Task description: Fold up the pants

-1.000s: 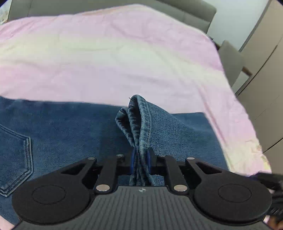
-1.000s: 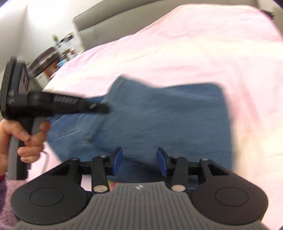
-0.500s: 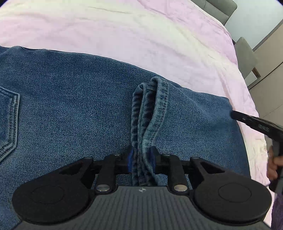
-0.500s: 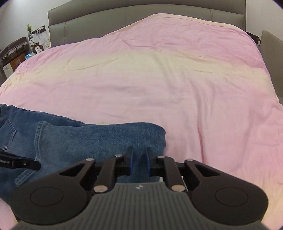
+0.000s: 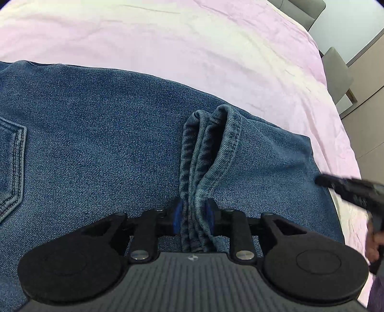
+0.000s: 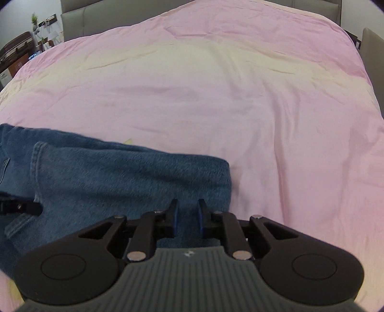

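Blue denim pants (image 5: 96, 144) lie folded on a pink bedspread (image 5: 192, 48). My left gripper (image 5: 194, 214) is shut on a bunched hem edge of the pants (image 5: 211, 144), low over the folded denim. A back pocket (image 5: 12, 168) shows at the left. My right gripper (image 6: 186, 220) hovers over the right end of the pants (image 6: 132, 180), its jaws a small gap apart with nothing between them. The right gripper also shows at the right edge of the left wrist view (image 5: 348, 187).
The pink and cream bedspread (image 6: 216, 96) stretches far ahead and to the right. A grey headboard (image 6: 96, 16) stands at the back. A grey chair (image 5: 336, 67) and cupboards are beside the bed on the right. Shelves with clutter (image 6: 19, 52) stand far left.
My left gripper has carried the hem over the pants and lowered it onto the denim. My right gripper swung to the pants' right end, narrowed its jaws, then opened them slightly.
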Motion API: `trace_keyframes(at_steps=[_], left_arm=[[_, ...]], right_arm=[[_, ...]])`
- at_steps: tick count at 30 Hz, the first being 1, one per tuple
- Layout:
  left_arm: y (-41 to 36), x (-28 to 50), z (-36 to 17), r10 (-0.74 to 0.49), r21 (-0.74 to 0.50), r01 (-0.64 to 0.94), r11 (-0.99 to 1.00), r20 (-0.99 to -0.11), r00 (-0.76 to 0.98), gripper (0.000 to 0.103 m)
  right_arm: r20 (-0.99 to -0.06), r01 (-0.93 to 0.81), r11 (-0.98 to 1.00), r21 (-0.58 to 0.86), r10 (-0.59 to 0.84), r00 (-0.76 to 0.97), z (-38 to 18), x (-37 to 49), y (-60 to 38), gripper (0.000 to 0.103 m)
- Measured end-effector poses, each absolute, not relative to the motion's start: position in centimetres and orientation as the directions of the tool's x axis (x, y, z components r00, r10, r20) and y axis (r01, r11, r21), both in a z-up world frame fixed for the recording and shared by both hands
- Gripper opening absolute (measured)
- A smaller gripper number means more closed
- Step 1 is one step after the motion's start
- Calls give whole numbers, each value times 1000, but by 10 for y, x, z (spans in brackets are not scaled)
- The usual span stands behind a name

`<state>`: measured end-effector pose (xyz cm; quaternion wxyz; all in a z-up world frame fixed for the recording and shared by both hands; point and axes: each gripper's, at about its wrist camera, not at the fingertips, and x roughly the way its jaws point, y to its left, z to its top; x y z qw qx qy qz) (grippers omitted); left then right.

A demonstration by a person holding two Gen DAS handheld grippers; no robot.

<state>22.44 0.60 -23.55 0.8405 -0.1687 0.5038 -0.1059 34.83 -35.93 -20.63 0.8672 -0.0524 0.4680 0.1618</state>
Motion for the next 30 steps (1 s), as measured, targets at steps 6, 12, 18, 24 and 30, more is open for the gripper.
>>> trace_keyframes(at_steps=[6, 12, 18, 24, 30], left_arm=[[0, 228, -234, -338, -376, 14, 927, -817, 466, 30], [-3, 232, -236, -327, -361, 18, 933, -823, 464, 30], [-10, 231, -235, -302, -338, 9, 941, -828, 472, 31], [-6, 222, -222, -296, -337, -4, 942, -832, 470, 39], [32, 193, -193, -236, -272, 0, 962, -839, 490, 41]], right_arm=[[-845, -371, 927, 48, 236, 480, -201, 274, -370, 9], [-851, -361, 932, 35, 217, 478, -220, 255, -366, 9], [-871, -351, 934, 64, 224, 437, -222, 260, -369, 8], [-891, -390, 921, -15, 165, 424, -211, 262, -346, 10], [-880, -519, 848, -106, 163, 446, -192, 256, -324, 32]])
